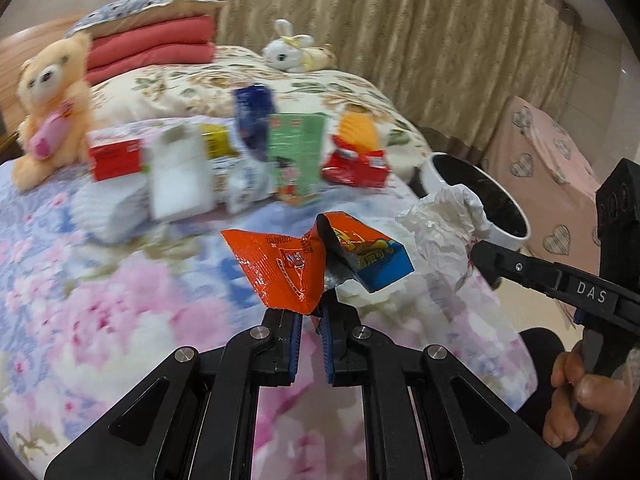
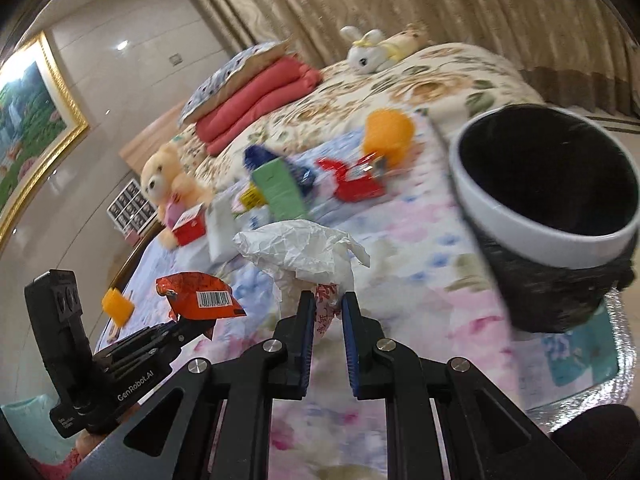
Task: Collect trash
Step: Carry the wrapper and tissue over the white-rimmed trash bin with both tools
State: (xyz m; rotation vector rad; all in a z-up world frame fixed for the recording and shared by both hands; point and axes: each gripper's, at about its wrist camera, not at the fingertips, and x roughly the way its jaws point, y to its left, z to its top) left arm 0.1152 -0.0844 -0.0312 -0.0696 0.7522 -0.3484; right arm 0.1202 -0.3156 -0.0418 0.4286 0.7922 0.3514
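My left gripper (image 1: 314, 312) is shut on an orange and blue snack wrapper (image 1: 304, 260) and holds it above the floral bed cover. The wrapper also shows in the right wrist view (image 2: 200, 294), with the left gripper (image 2: 188, 326) under it. My right gripper (image 2: 326, 300) is shut on crumpled white paper (image 2: 300, 250), lifted above the bed. That paper shows in the left wrist view (image 1: 444, 224), held by the right gripper (image 1: 478, 252) close beside the white bin with a black liner (image 1: 516, 232). The bin (image 2: 532, 236) stands to the right of the paper.
Several boxes and packets lie further back on the bed: a green carton (image 1: 298, 156), a red box (image 1: 116, 158), a white pack (image 1: 180, 174), a red and orange bag (image 1: 358, 160). A teddy bear (image 1: 50, 100), a toy rabbit (image 1: 290, 50) and folded red blankets (image 1: 152, 46) are behind.
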